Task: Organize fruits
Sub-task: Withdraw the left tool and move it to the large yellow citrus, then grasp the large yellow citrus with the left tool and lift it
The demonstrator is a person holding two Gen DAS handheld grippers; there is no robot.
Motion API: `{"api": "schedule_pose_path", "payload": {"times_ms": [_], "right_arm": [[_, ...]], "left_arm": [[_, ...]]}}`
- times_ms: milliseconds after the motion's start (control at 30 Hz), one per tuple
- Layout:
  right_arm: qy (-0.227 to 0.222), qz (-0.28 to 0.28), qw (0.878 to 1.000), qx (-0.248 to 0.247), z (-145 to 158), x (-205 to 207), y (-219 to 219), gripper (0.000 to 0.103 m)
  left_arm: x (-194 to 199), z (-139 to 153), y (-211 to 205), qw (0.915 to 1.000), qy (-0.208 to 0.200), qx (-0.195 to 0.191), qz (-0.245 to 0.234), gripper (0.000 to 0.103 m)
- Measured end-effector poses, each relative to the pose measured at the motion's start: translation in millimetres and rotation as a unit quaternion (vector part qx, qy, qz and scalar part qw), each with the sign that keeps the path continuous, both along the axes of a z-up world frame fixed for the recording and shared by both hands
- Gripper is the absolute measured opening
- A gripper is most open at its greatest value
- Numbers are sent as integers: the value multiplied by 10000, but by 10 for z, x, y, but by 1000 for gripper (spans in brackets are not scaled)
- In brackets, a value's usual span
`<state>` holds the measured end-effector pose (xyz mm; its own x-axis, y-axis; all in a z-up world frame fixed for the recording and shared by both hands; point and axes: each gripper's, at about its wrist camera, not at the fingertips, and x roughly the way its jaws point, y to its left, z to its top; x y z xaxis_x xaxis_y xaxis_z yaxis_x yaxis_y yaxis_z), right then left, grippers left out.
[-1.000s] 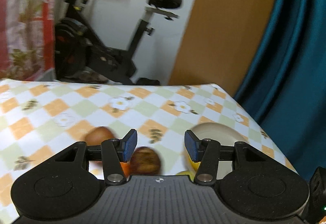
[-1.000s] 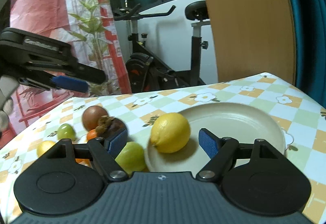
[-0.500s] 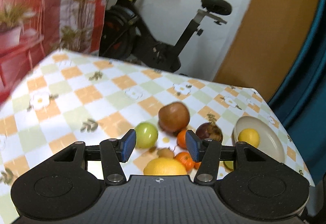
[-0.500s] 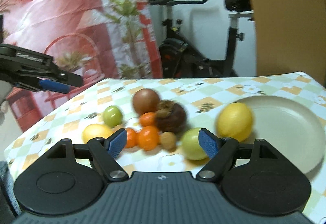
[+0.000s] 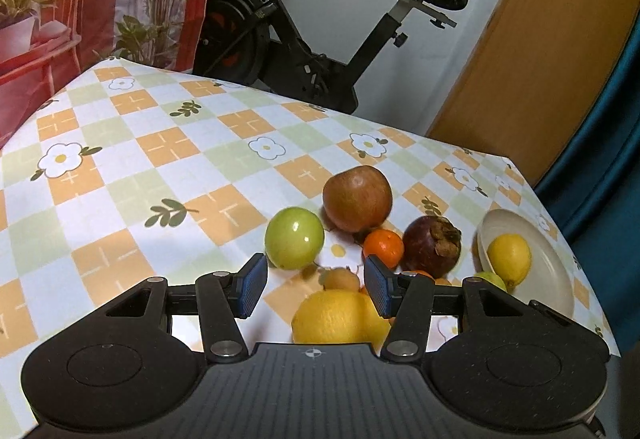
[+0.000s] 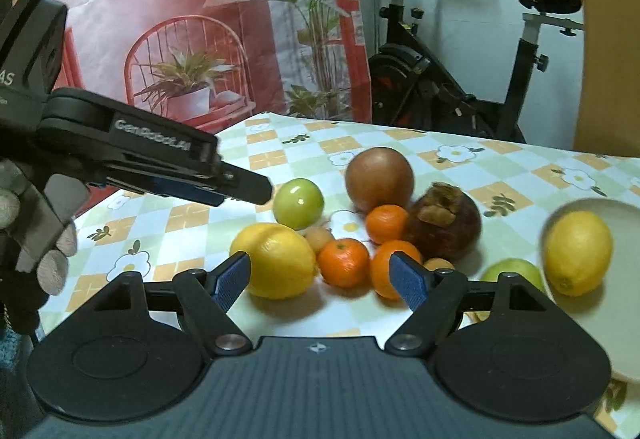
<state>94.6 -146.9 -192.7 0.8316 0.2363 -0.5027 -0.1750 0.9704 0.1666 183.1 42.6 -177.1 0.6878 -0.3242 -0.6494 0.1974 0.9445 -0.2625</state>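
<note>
A cluster of fruit lies on the checked tablecloth: a yellow lemon, a green apple, a brown apple, small oranges and a dark purple fruit. A second lemon rests on the beige plate at the right. My right gripper stands open, low in front of the lemon and oranges, touching none. My left gripper is open and empty, hovering above the near lemon and the green apple. In the right wrist view the left gripper sits left of the green apple.
A pale green fruit lies against the plate's near rim. A gloved hand holds the left tool. An exercise bike stands behind the table's far edge, with a wooden door and a teal curtain to the right.
Both views swung from the plate side toward the fruit cluster. The left gripper sank closer to the fruit. The right gripper slid left, away from the lemon on the plate.
</note>
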Motion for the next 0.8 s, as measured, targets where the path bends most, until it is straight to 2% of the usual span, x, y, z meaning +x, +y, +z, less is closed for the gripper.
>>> {"api": "schedule_pose_path", "payload": {"times_ms": [433,733,800], "right_arm": [[121,96,9999,11,-92,49,91,79],[196,139,9997,109,-139,-27,102,79],[230,177,9995,111,-160,-42,115,79]], "left_arm": [[105,-171,-76,9990,384,11,-217,54],[-50,-197,-156,9964,595,-131,-598,54],[-116,-203,-211,9960,578,-25,-685,55]]}}
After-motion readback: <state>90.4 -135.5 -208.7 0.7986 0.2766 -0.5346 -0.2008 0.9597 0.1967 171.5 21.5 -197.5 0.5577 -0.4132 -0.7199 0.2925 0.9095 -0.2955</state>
